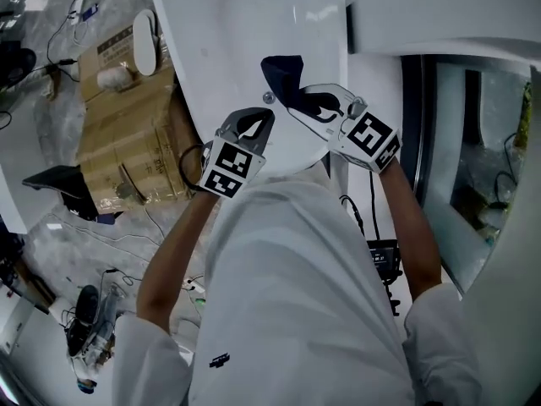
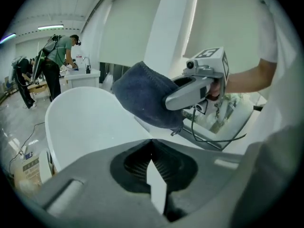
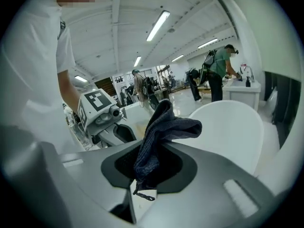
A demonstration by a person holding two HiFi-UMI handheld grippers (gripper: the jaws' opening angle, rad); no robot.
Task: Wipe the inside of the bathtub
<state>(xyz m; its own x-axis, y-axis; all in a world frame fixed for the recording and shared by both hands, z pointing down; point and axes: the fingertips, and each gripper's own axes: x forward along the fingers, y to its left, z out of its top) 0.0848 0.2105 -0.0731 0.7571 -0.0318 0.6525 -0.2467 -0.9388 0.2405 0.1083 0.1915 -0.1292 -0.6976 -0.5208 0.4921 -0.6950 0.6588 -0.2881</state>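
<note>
Now the right tool (image 1: 296, 101) pinches the dark cloth (image 1: 283, 73) over the bathtub (image 1: 245, 32) interior; the left tool (image 1: 258, 123) is pressed together, empty. Only a corner looks pinched, so hard scrubbing could tug it free

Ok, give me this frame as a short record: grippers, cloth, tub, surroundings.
left gripper: jaws shut, nothing between them
right gripper: jaws shut on the cloth
cloth: dark blue, bunched, held over the bathtub; contact with it unclear
bathtub: white, under both grippers
surroundings: cardboard box on the floor beside the bathtub
</note>
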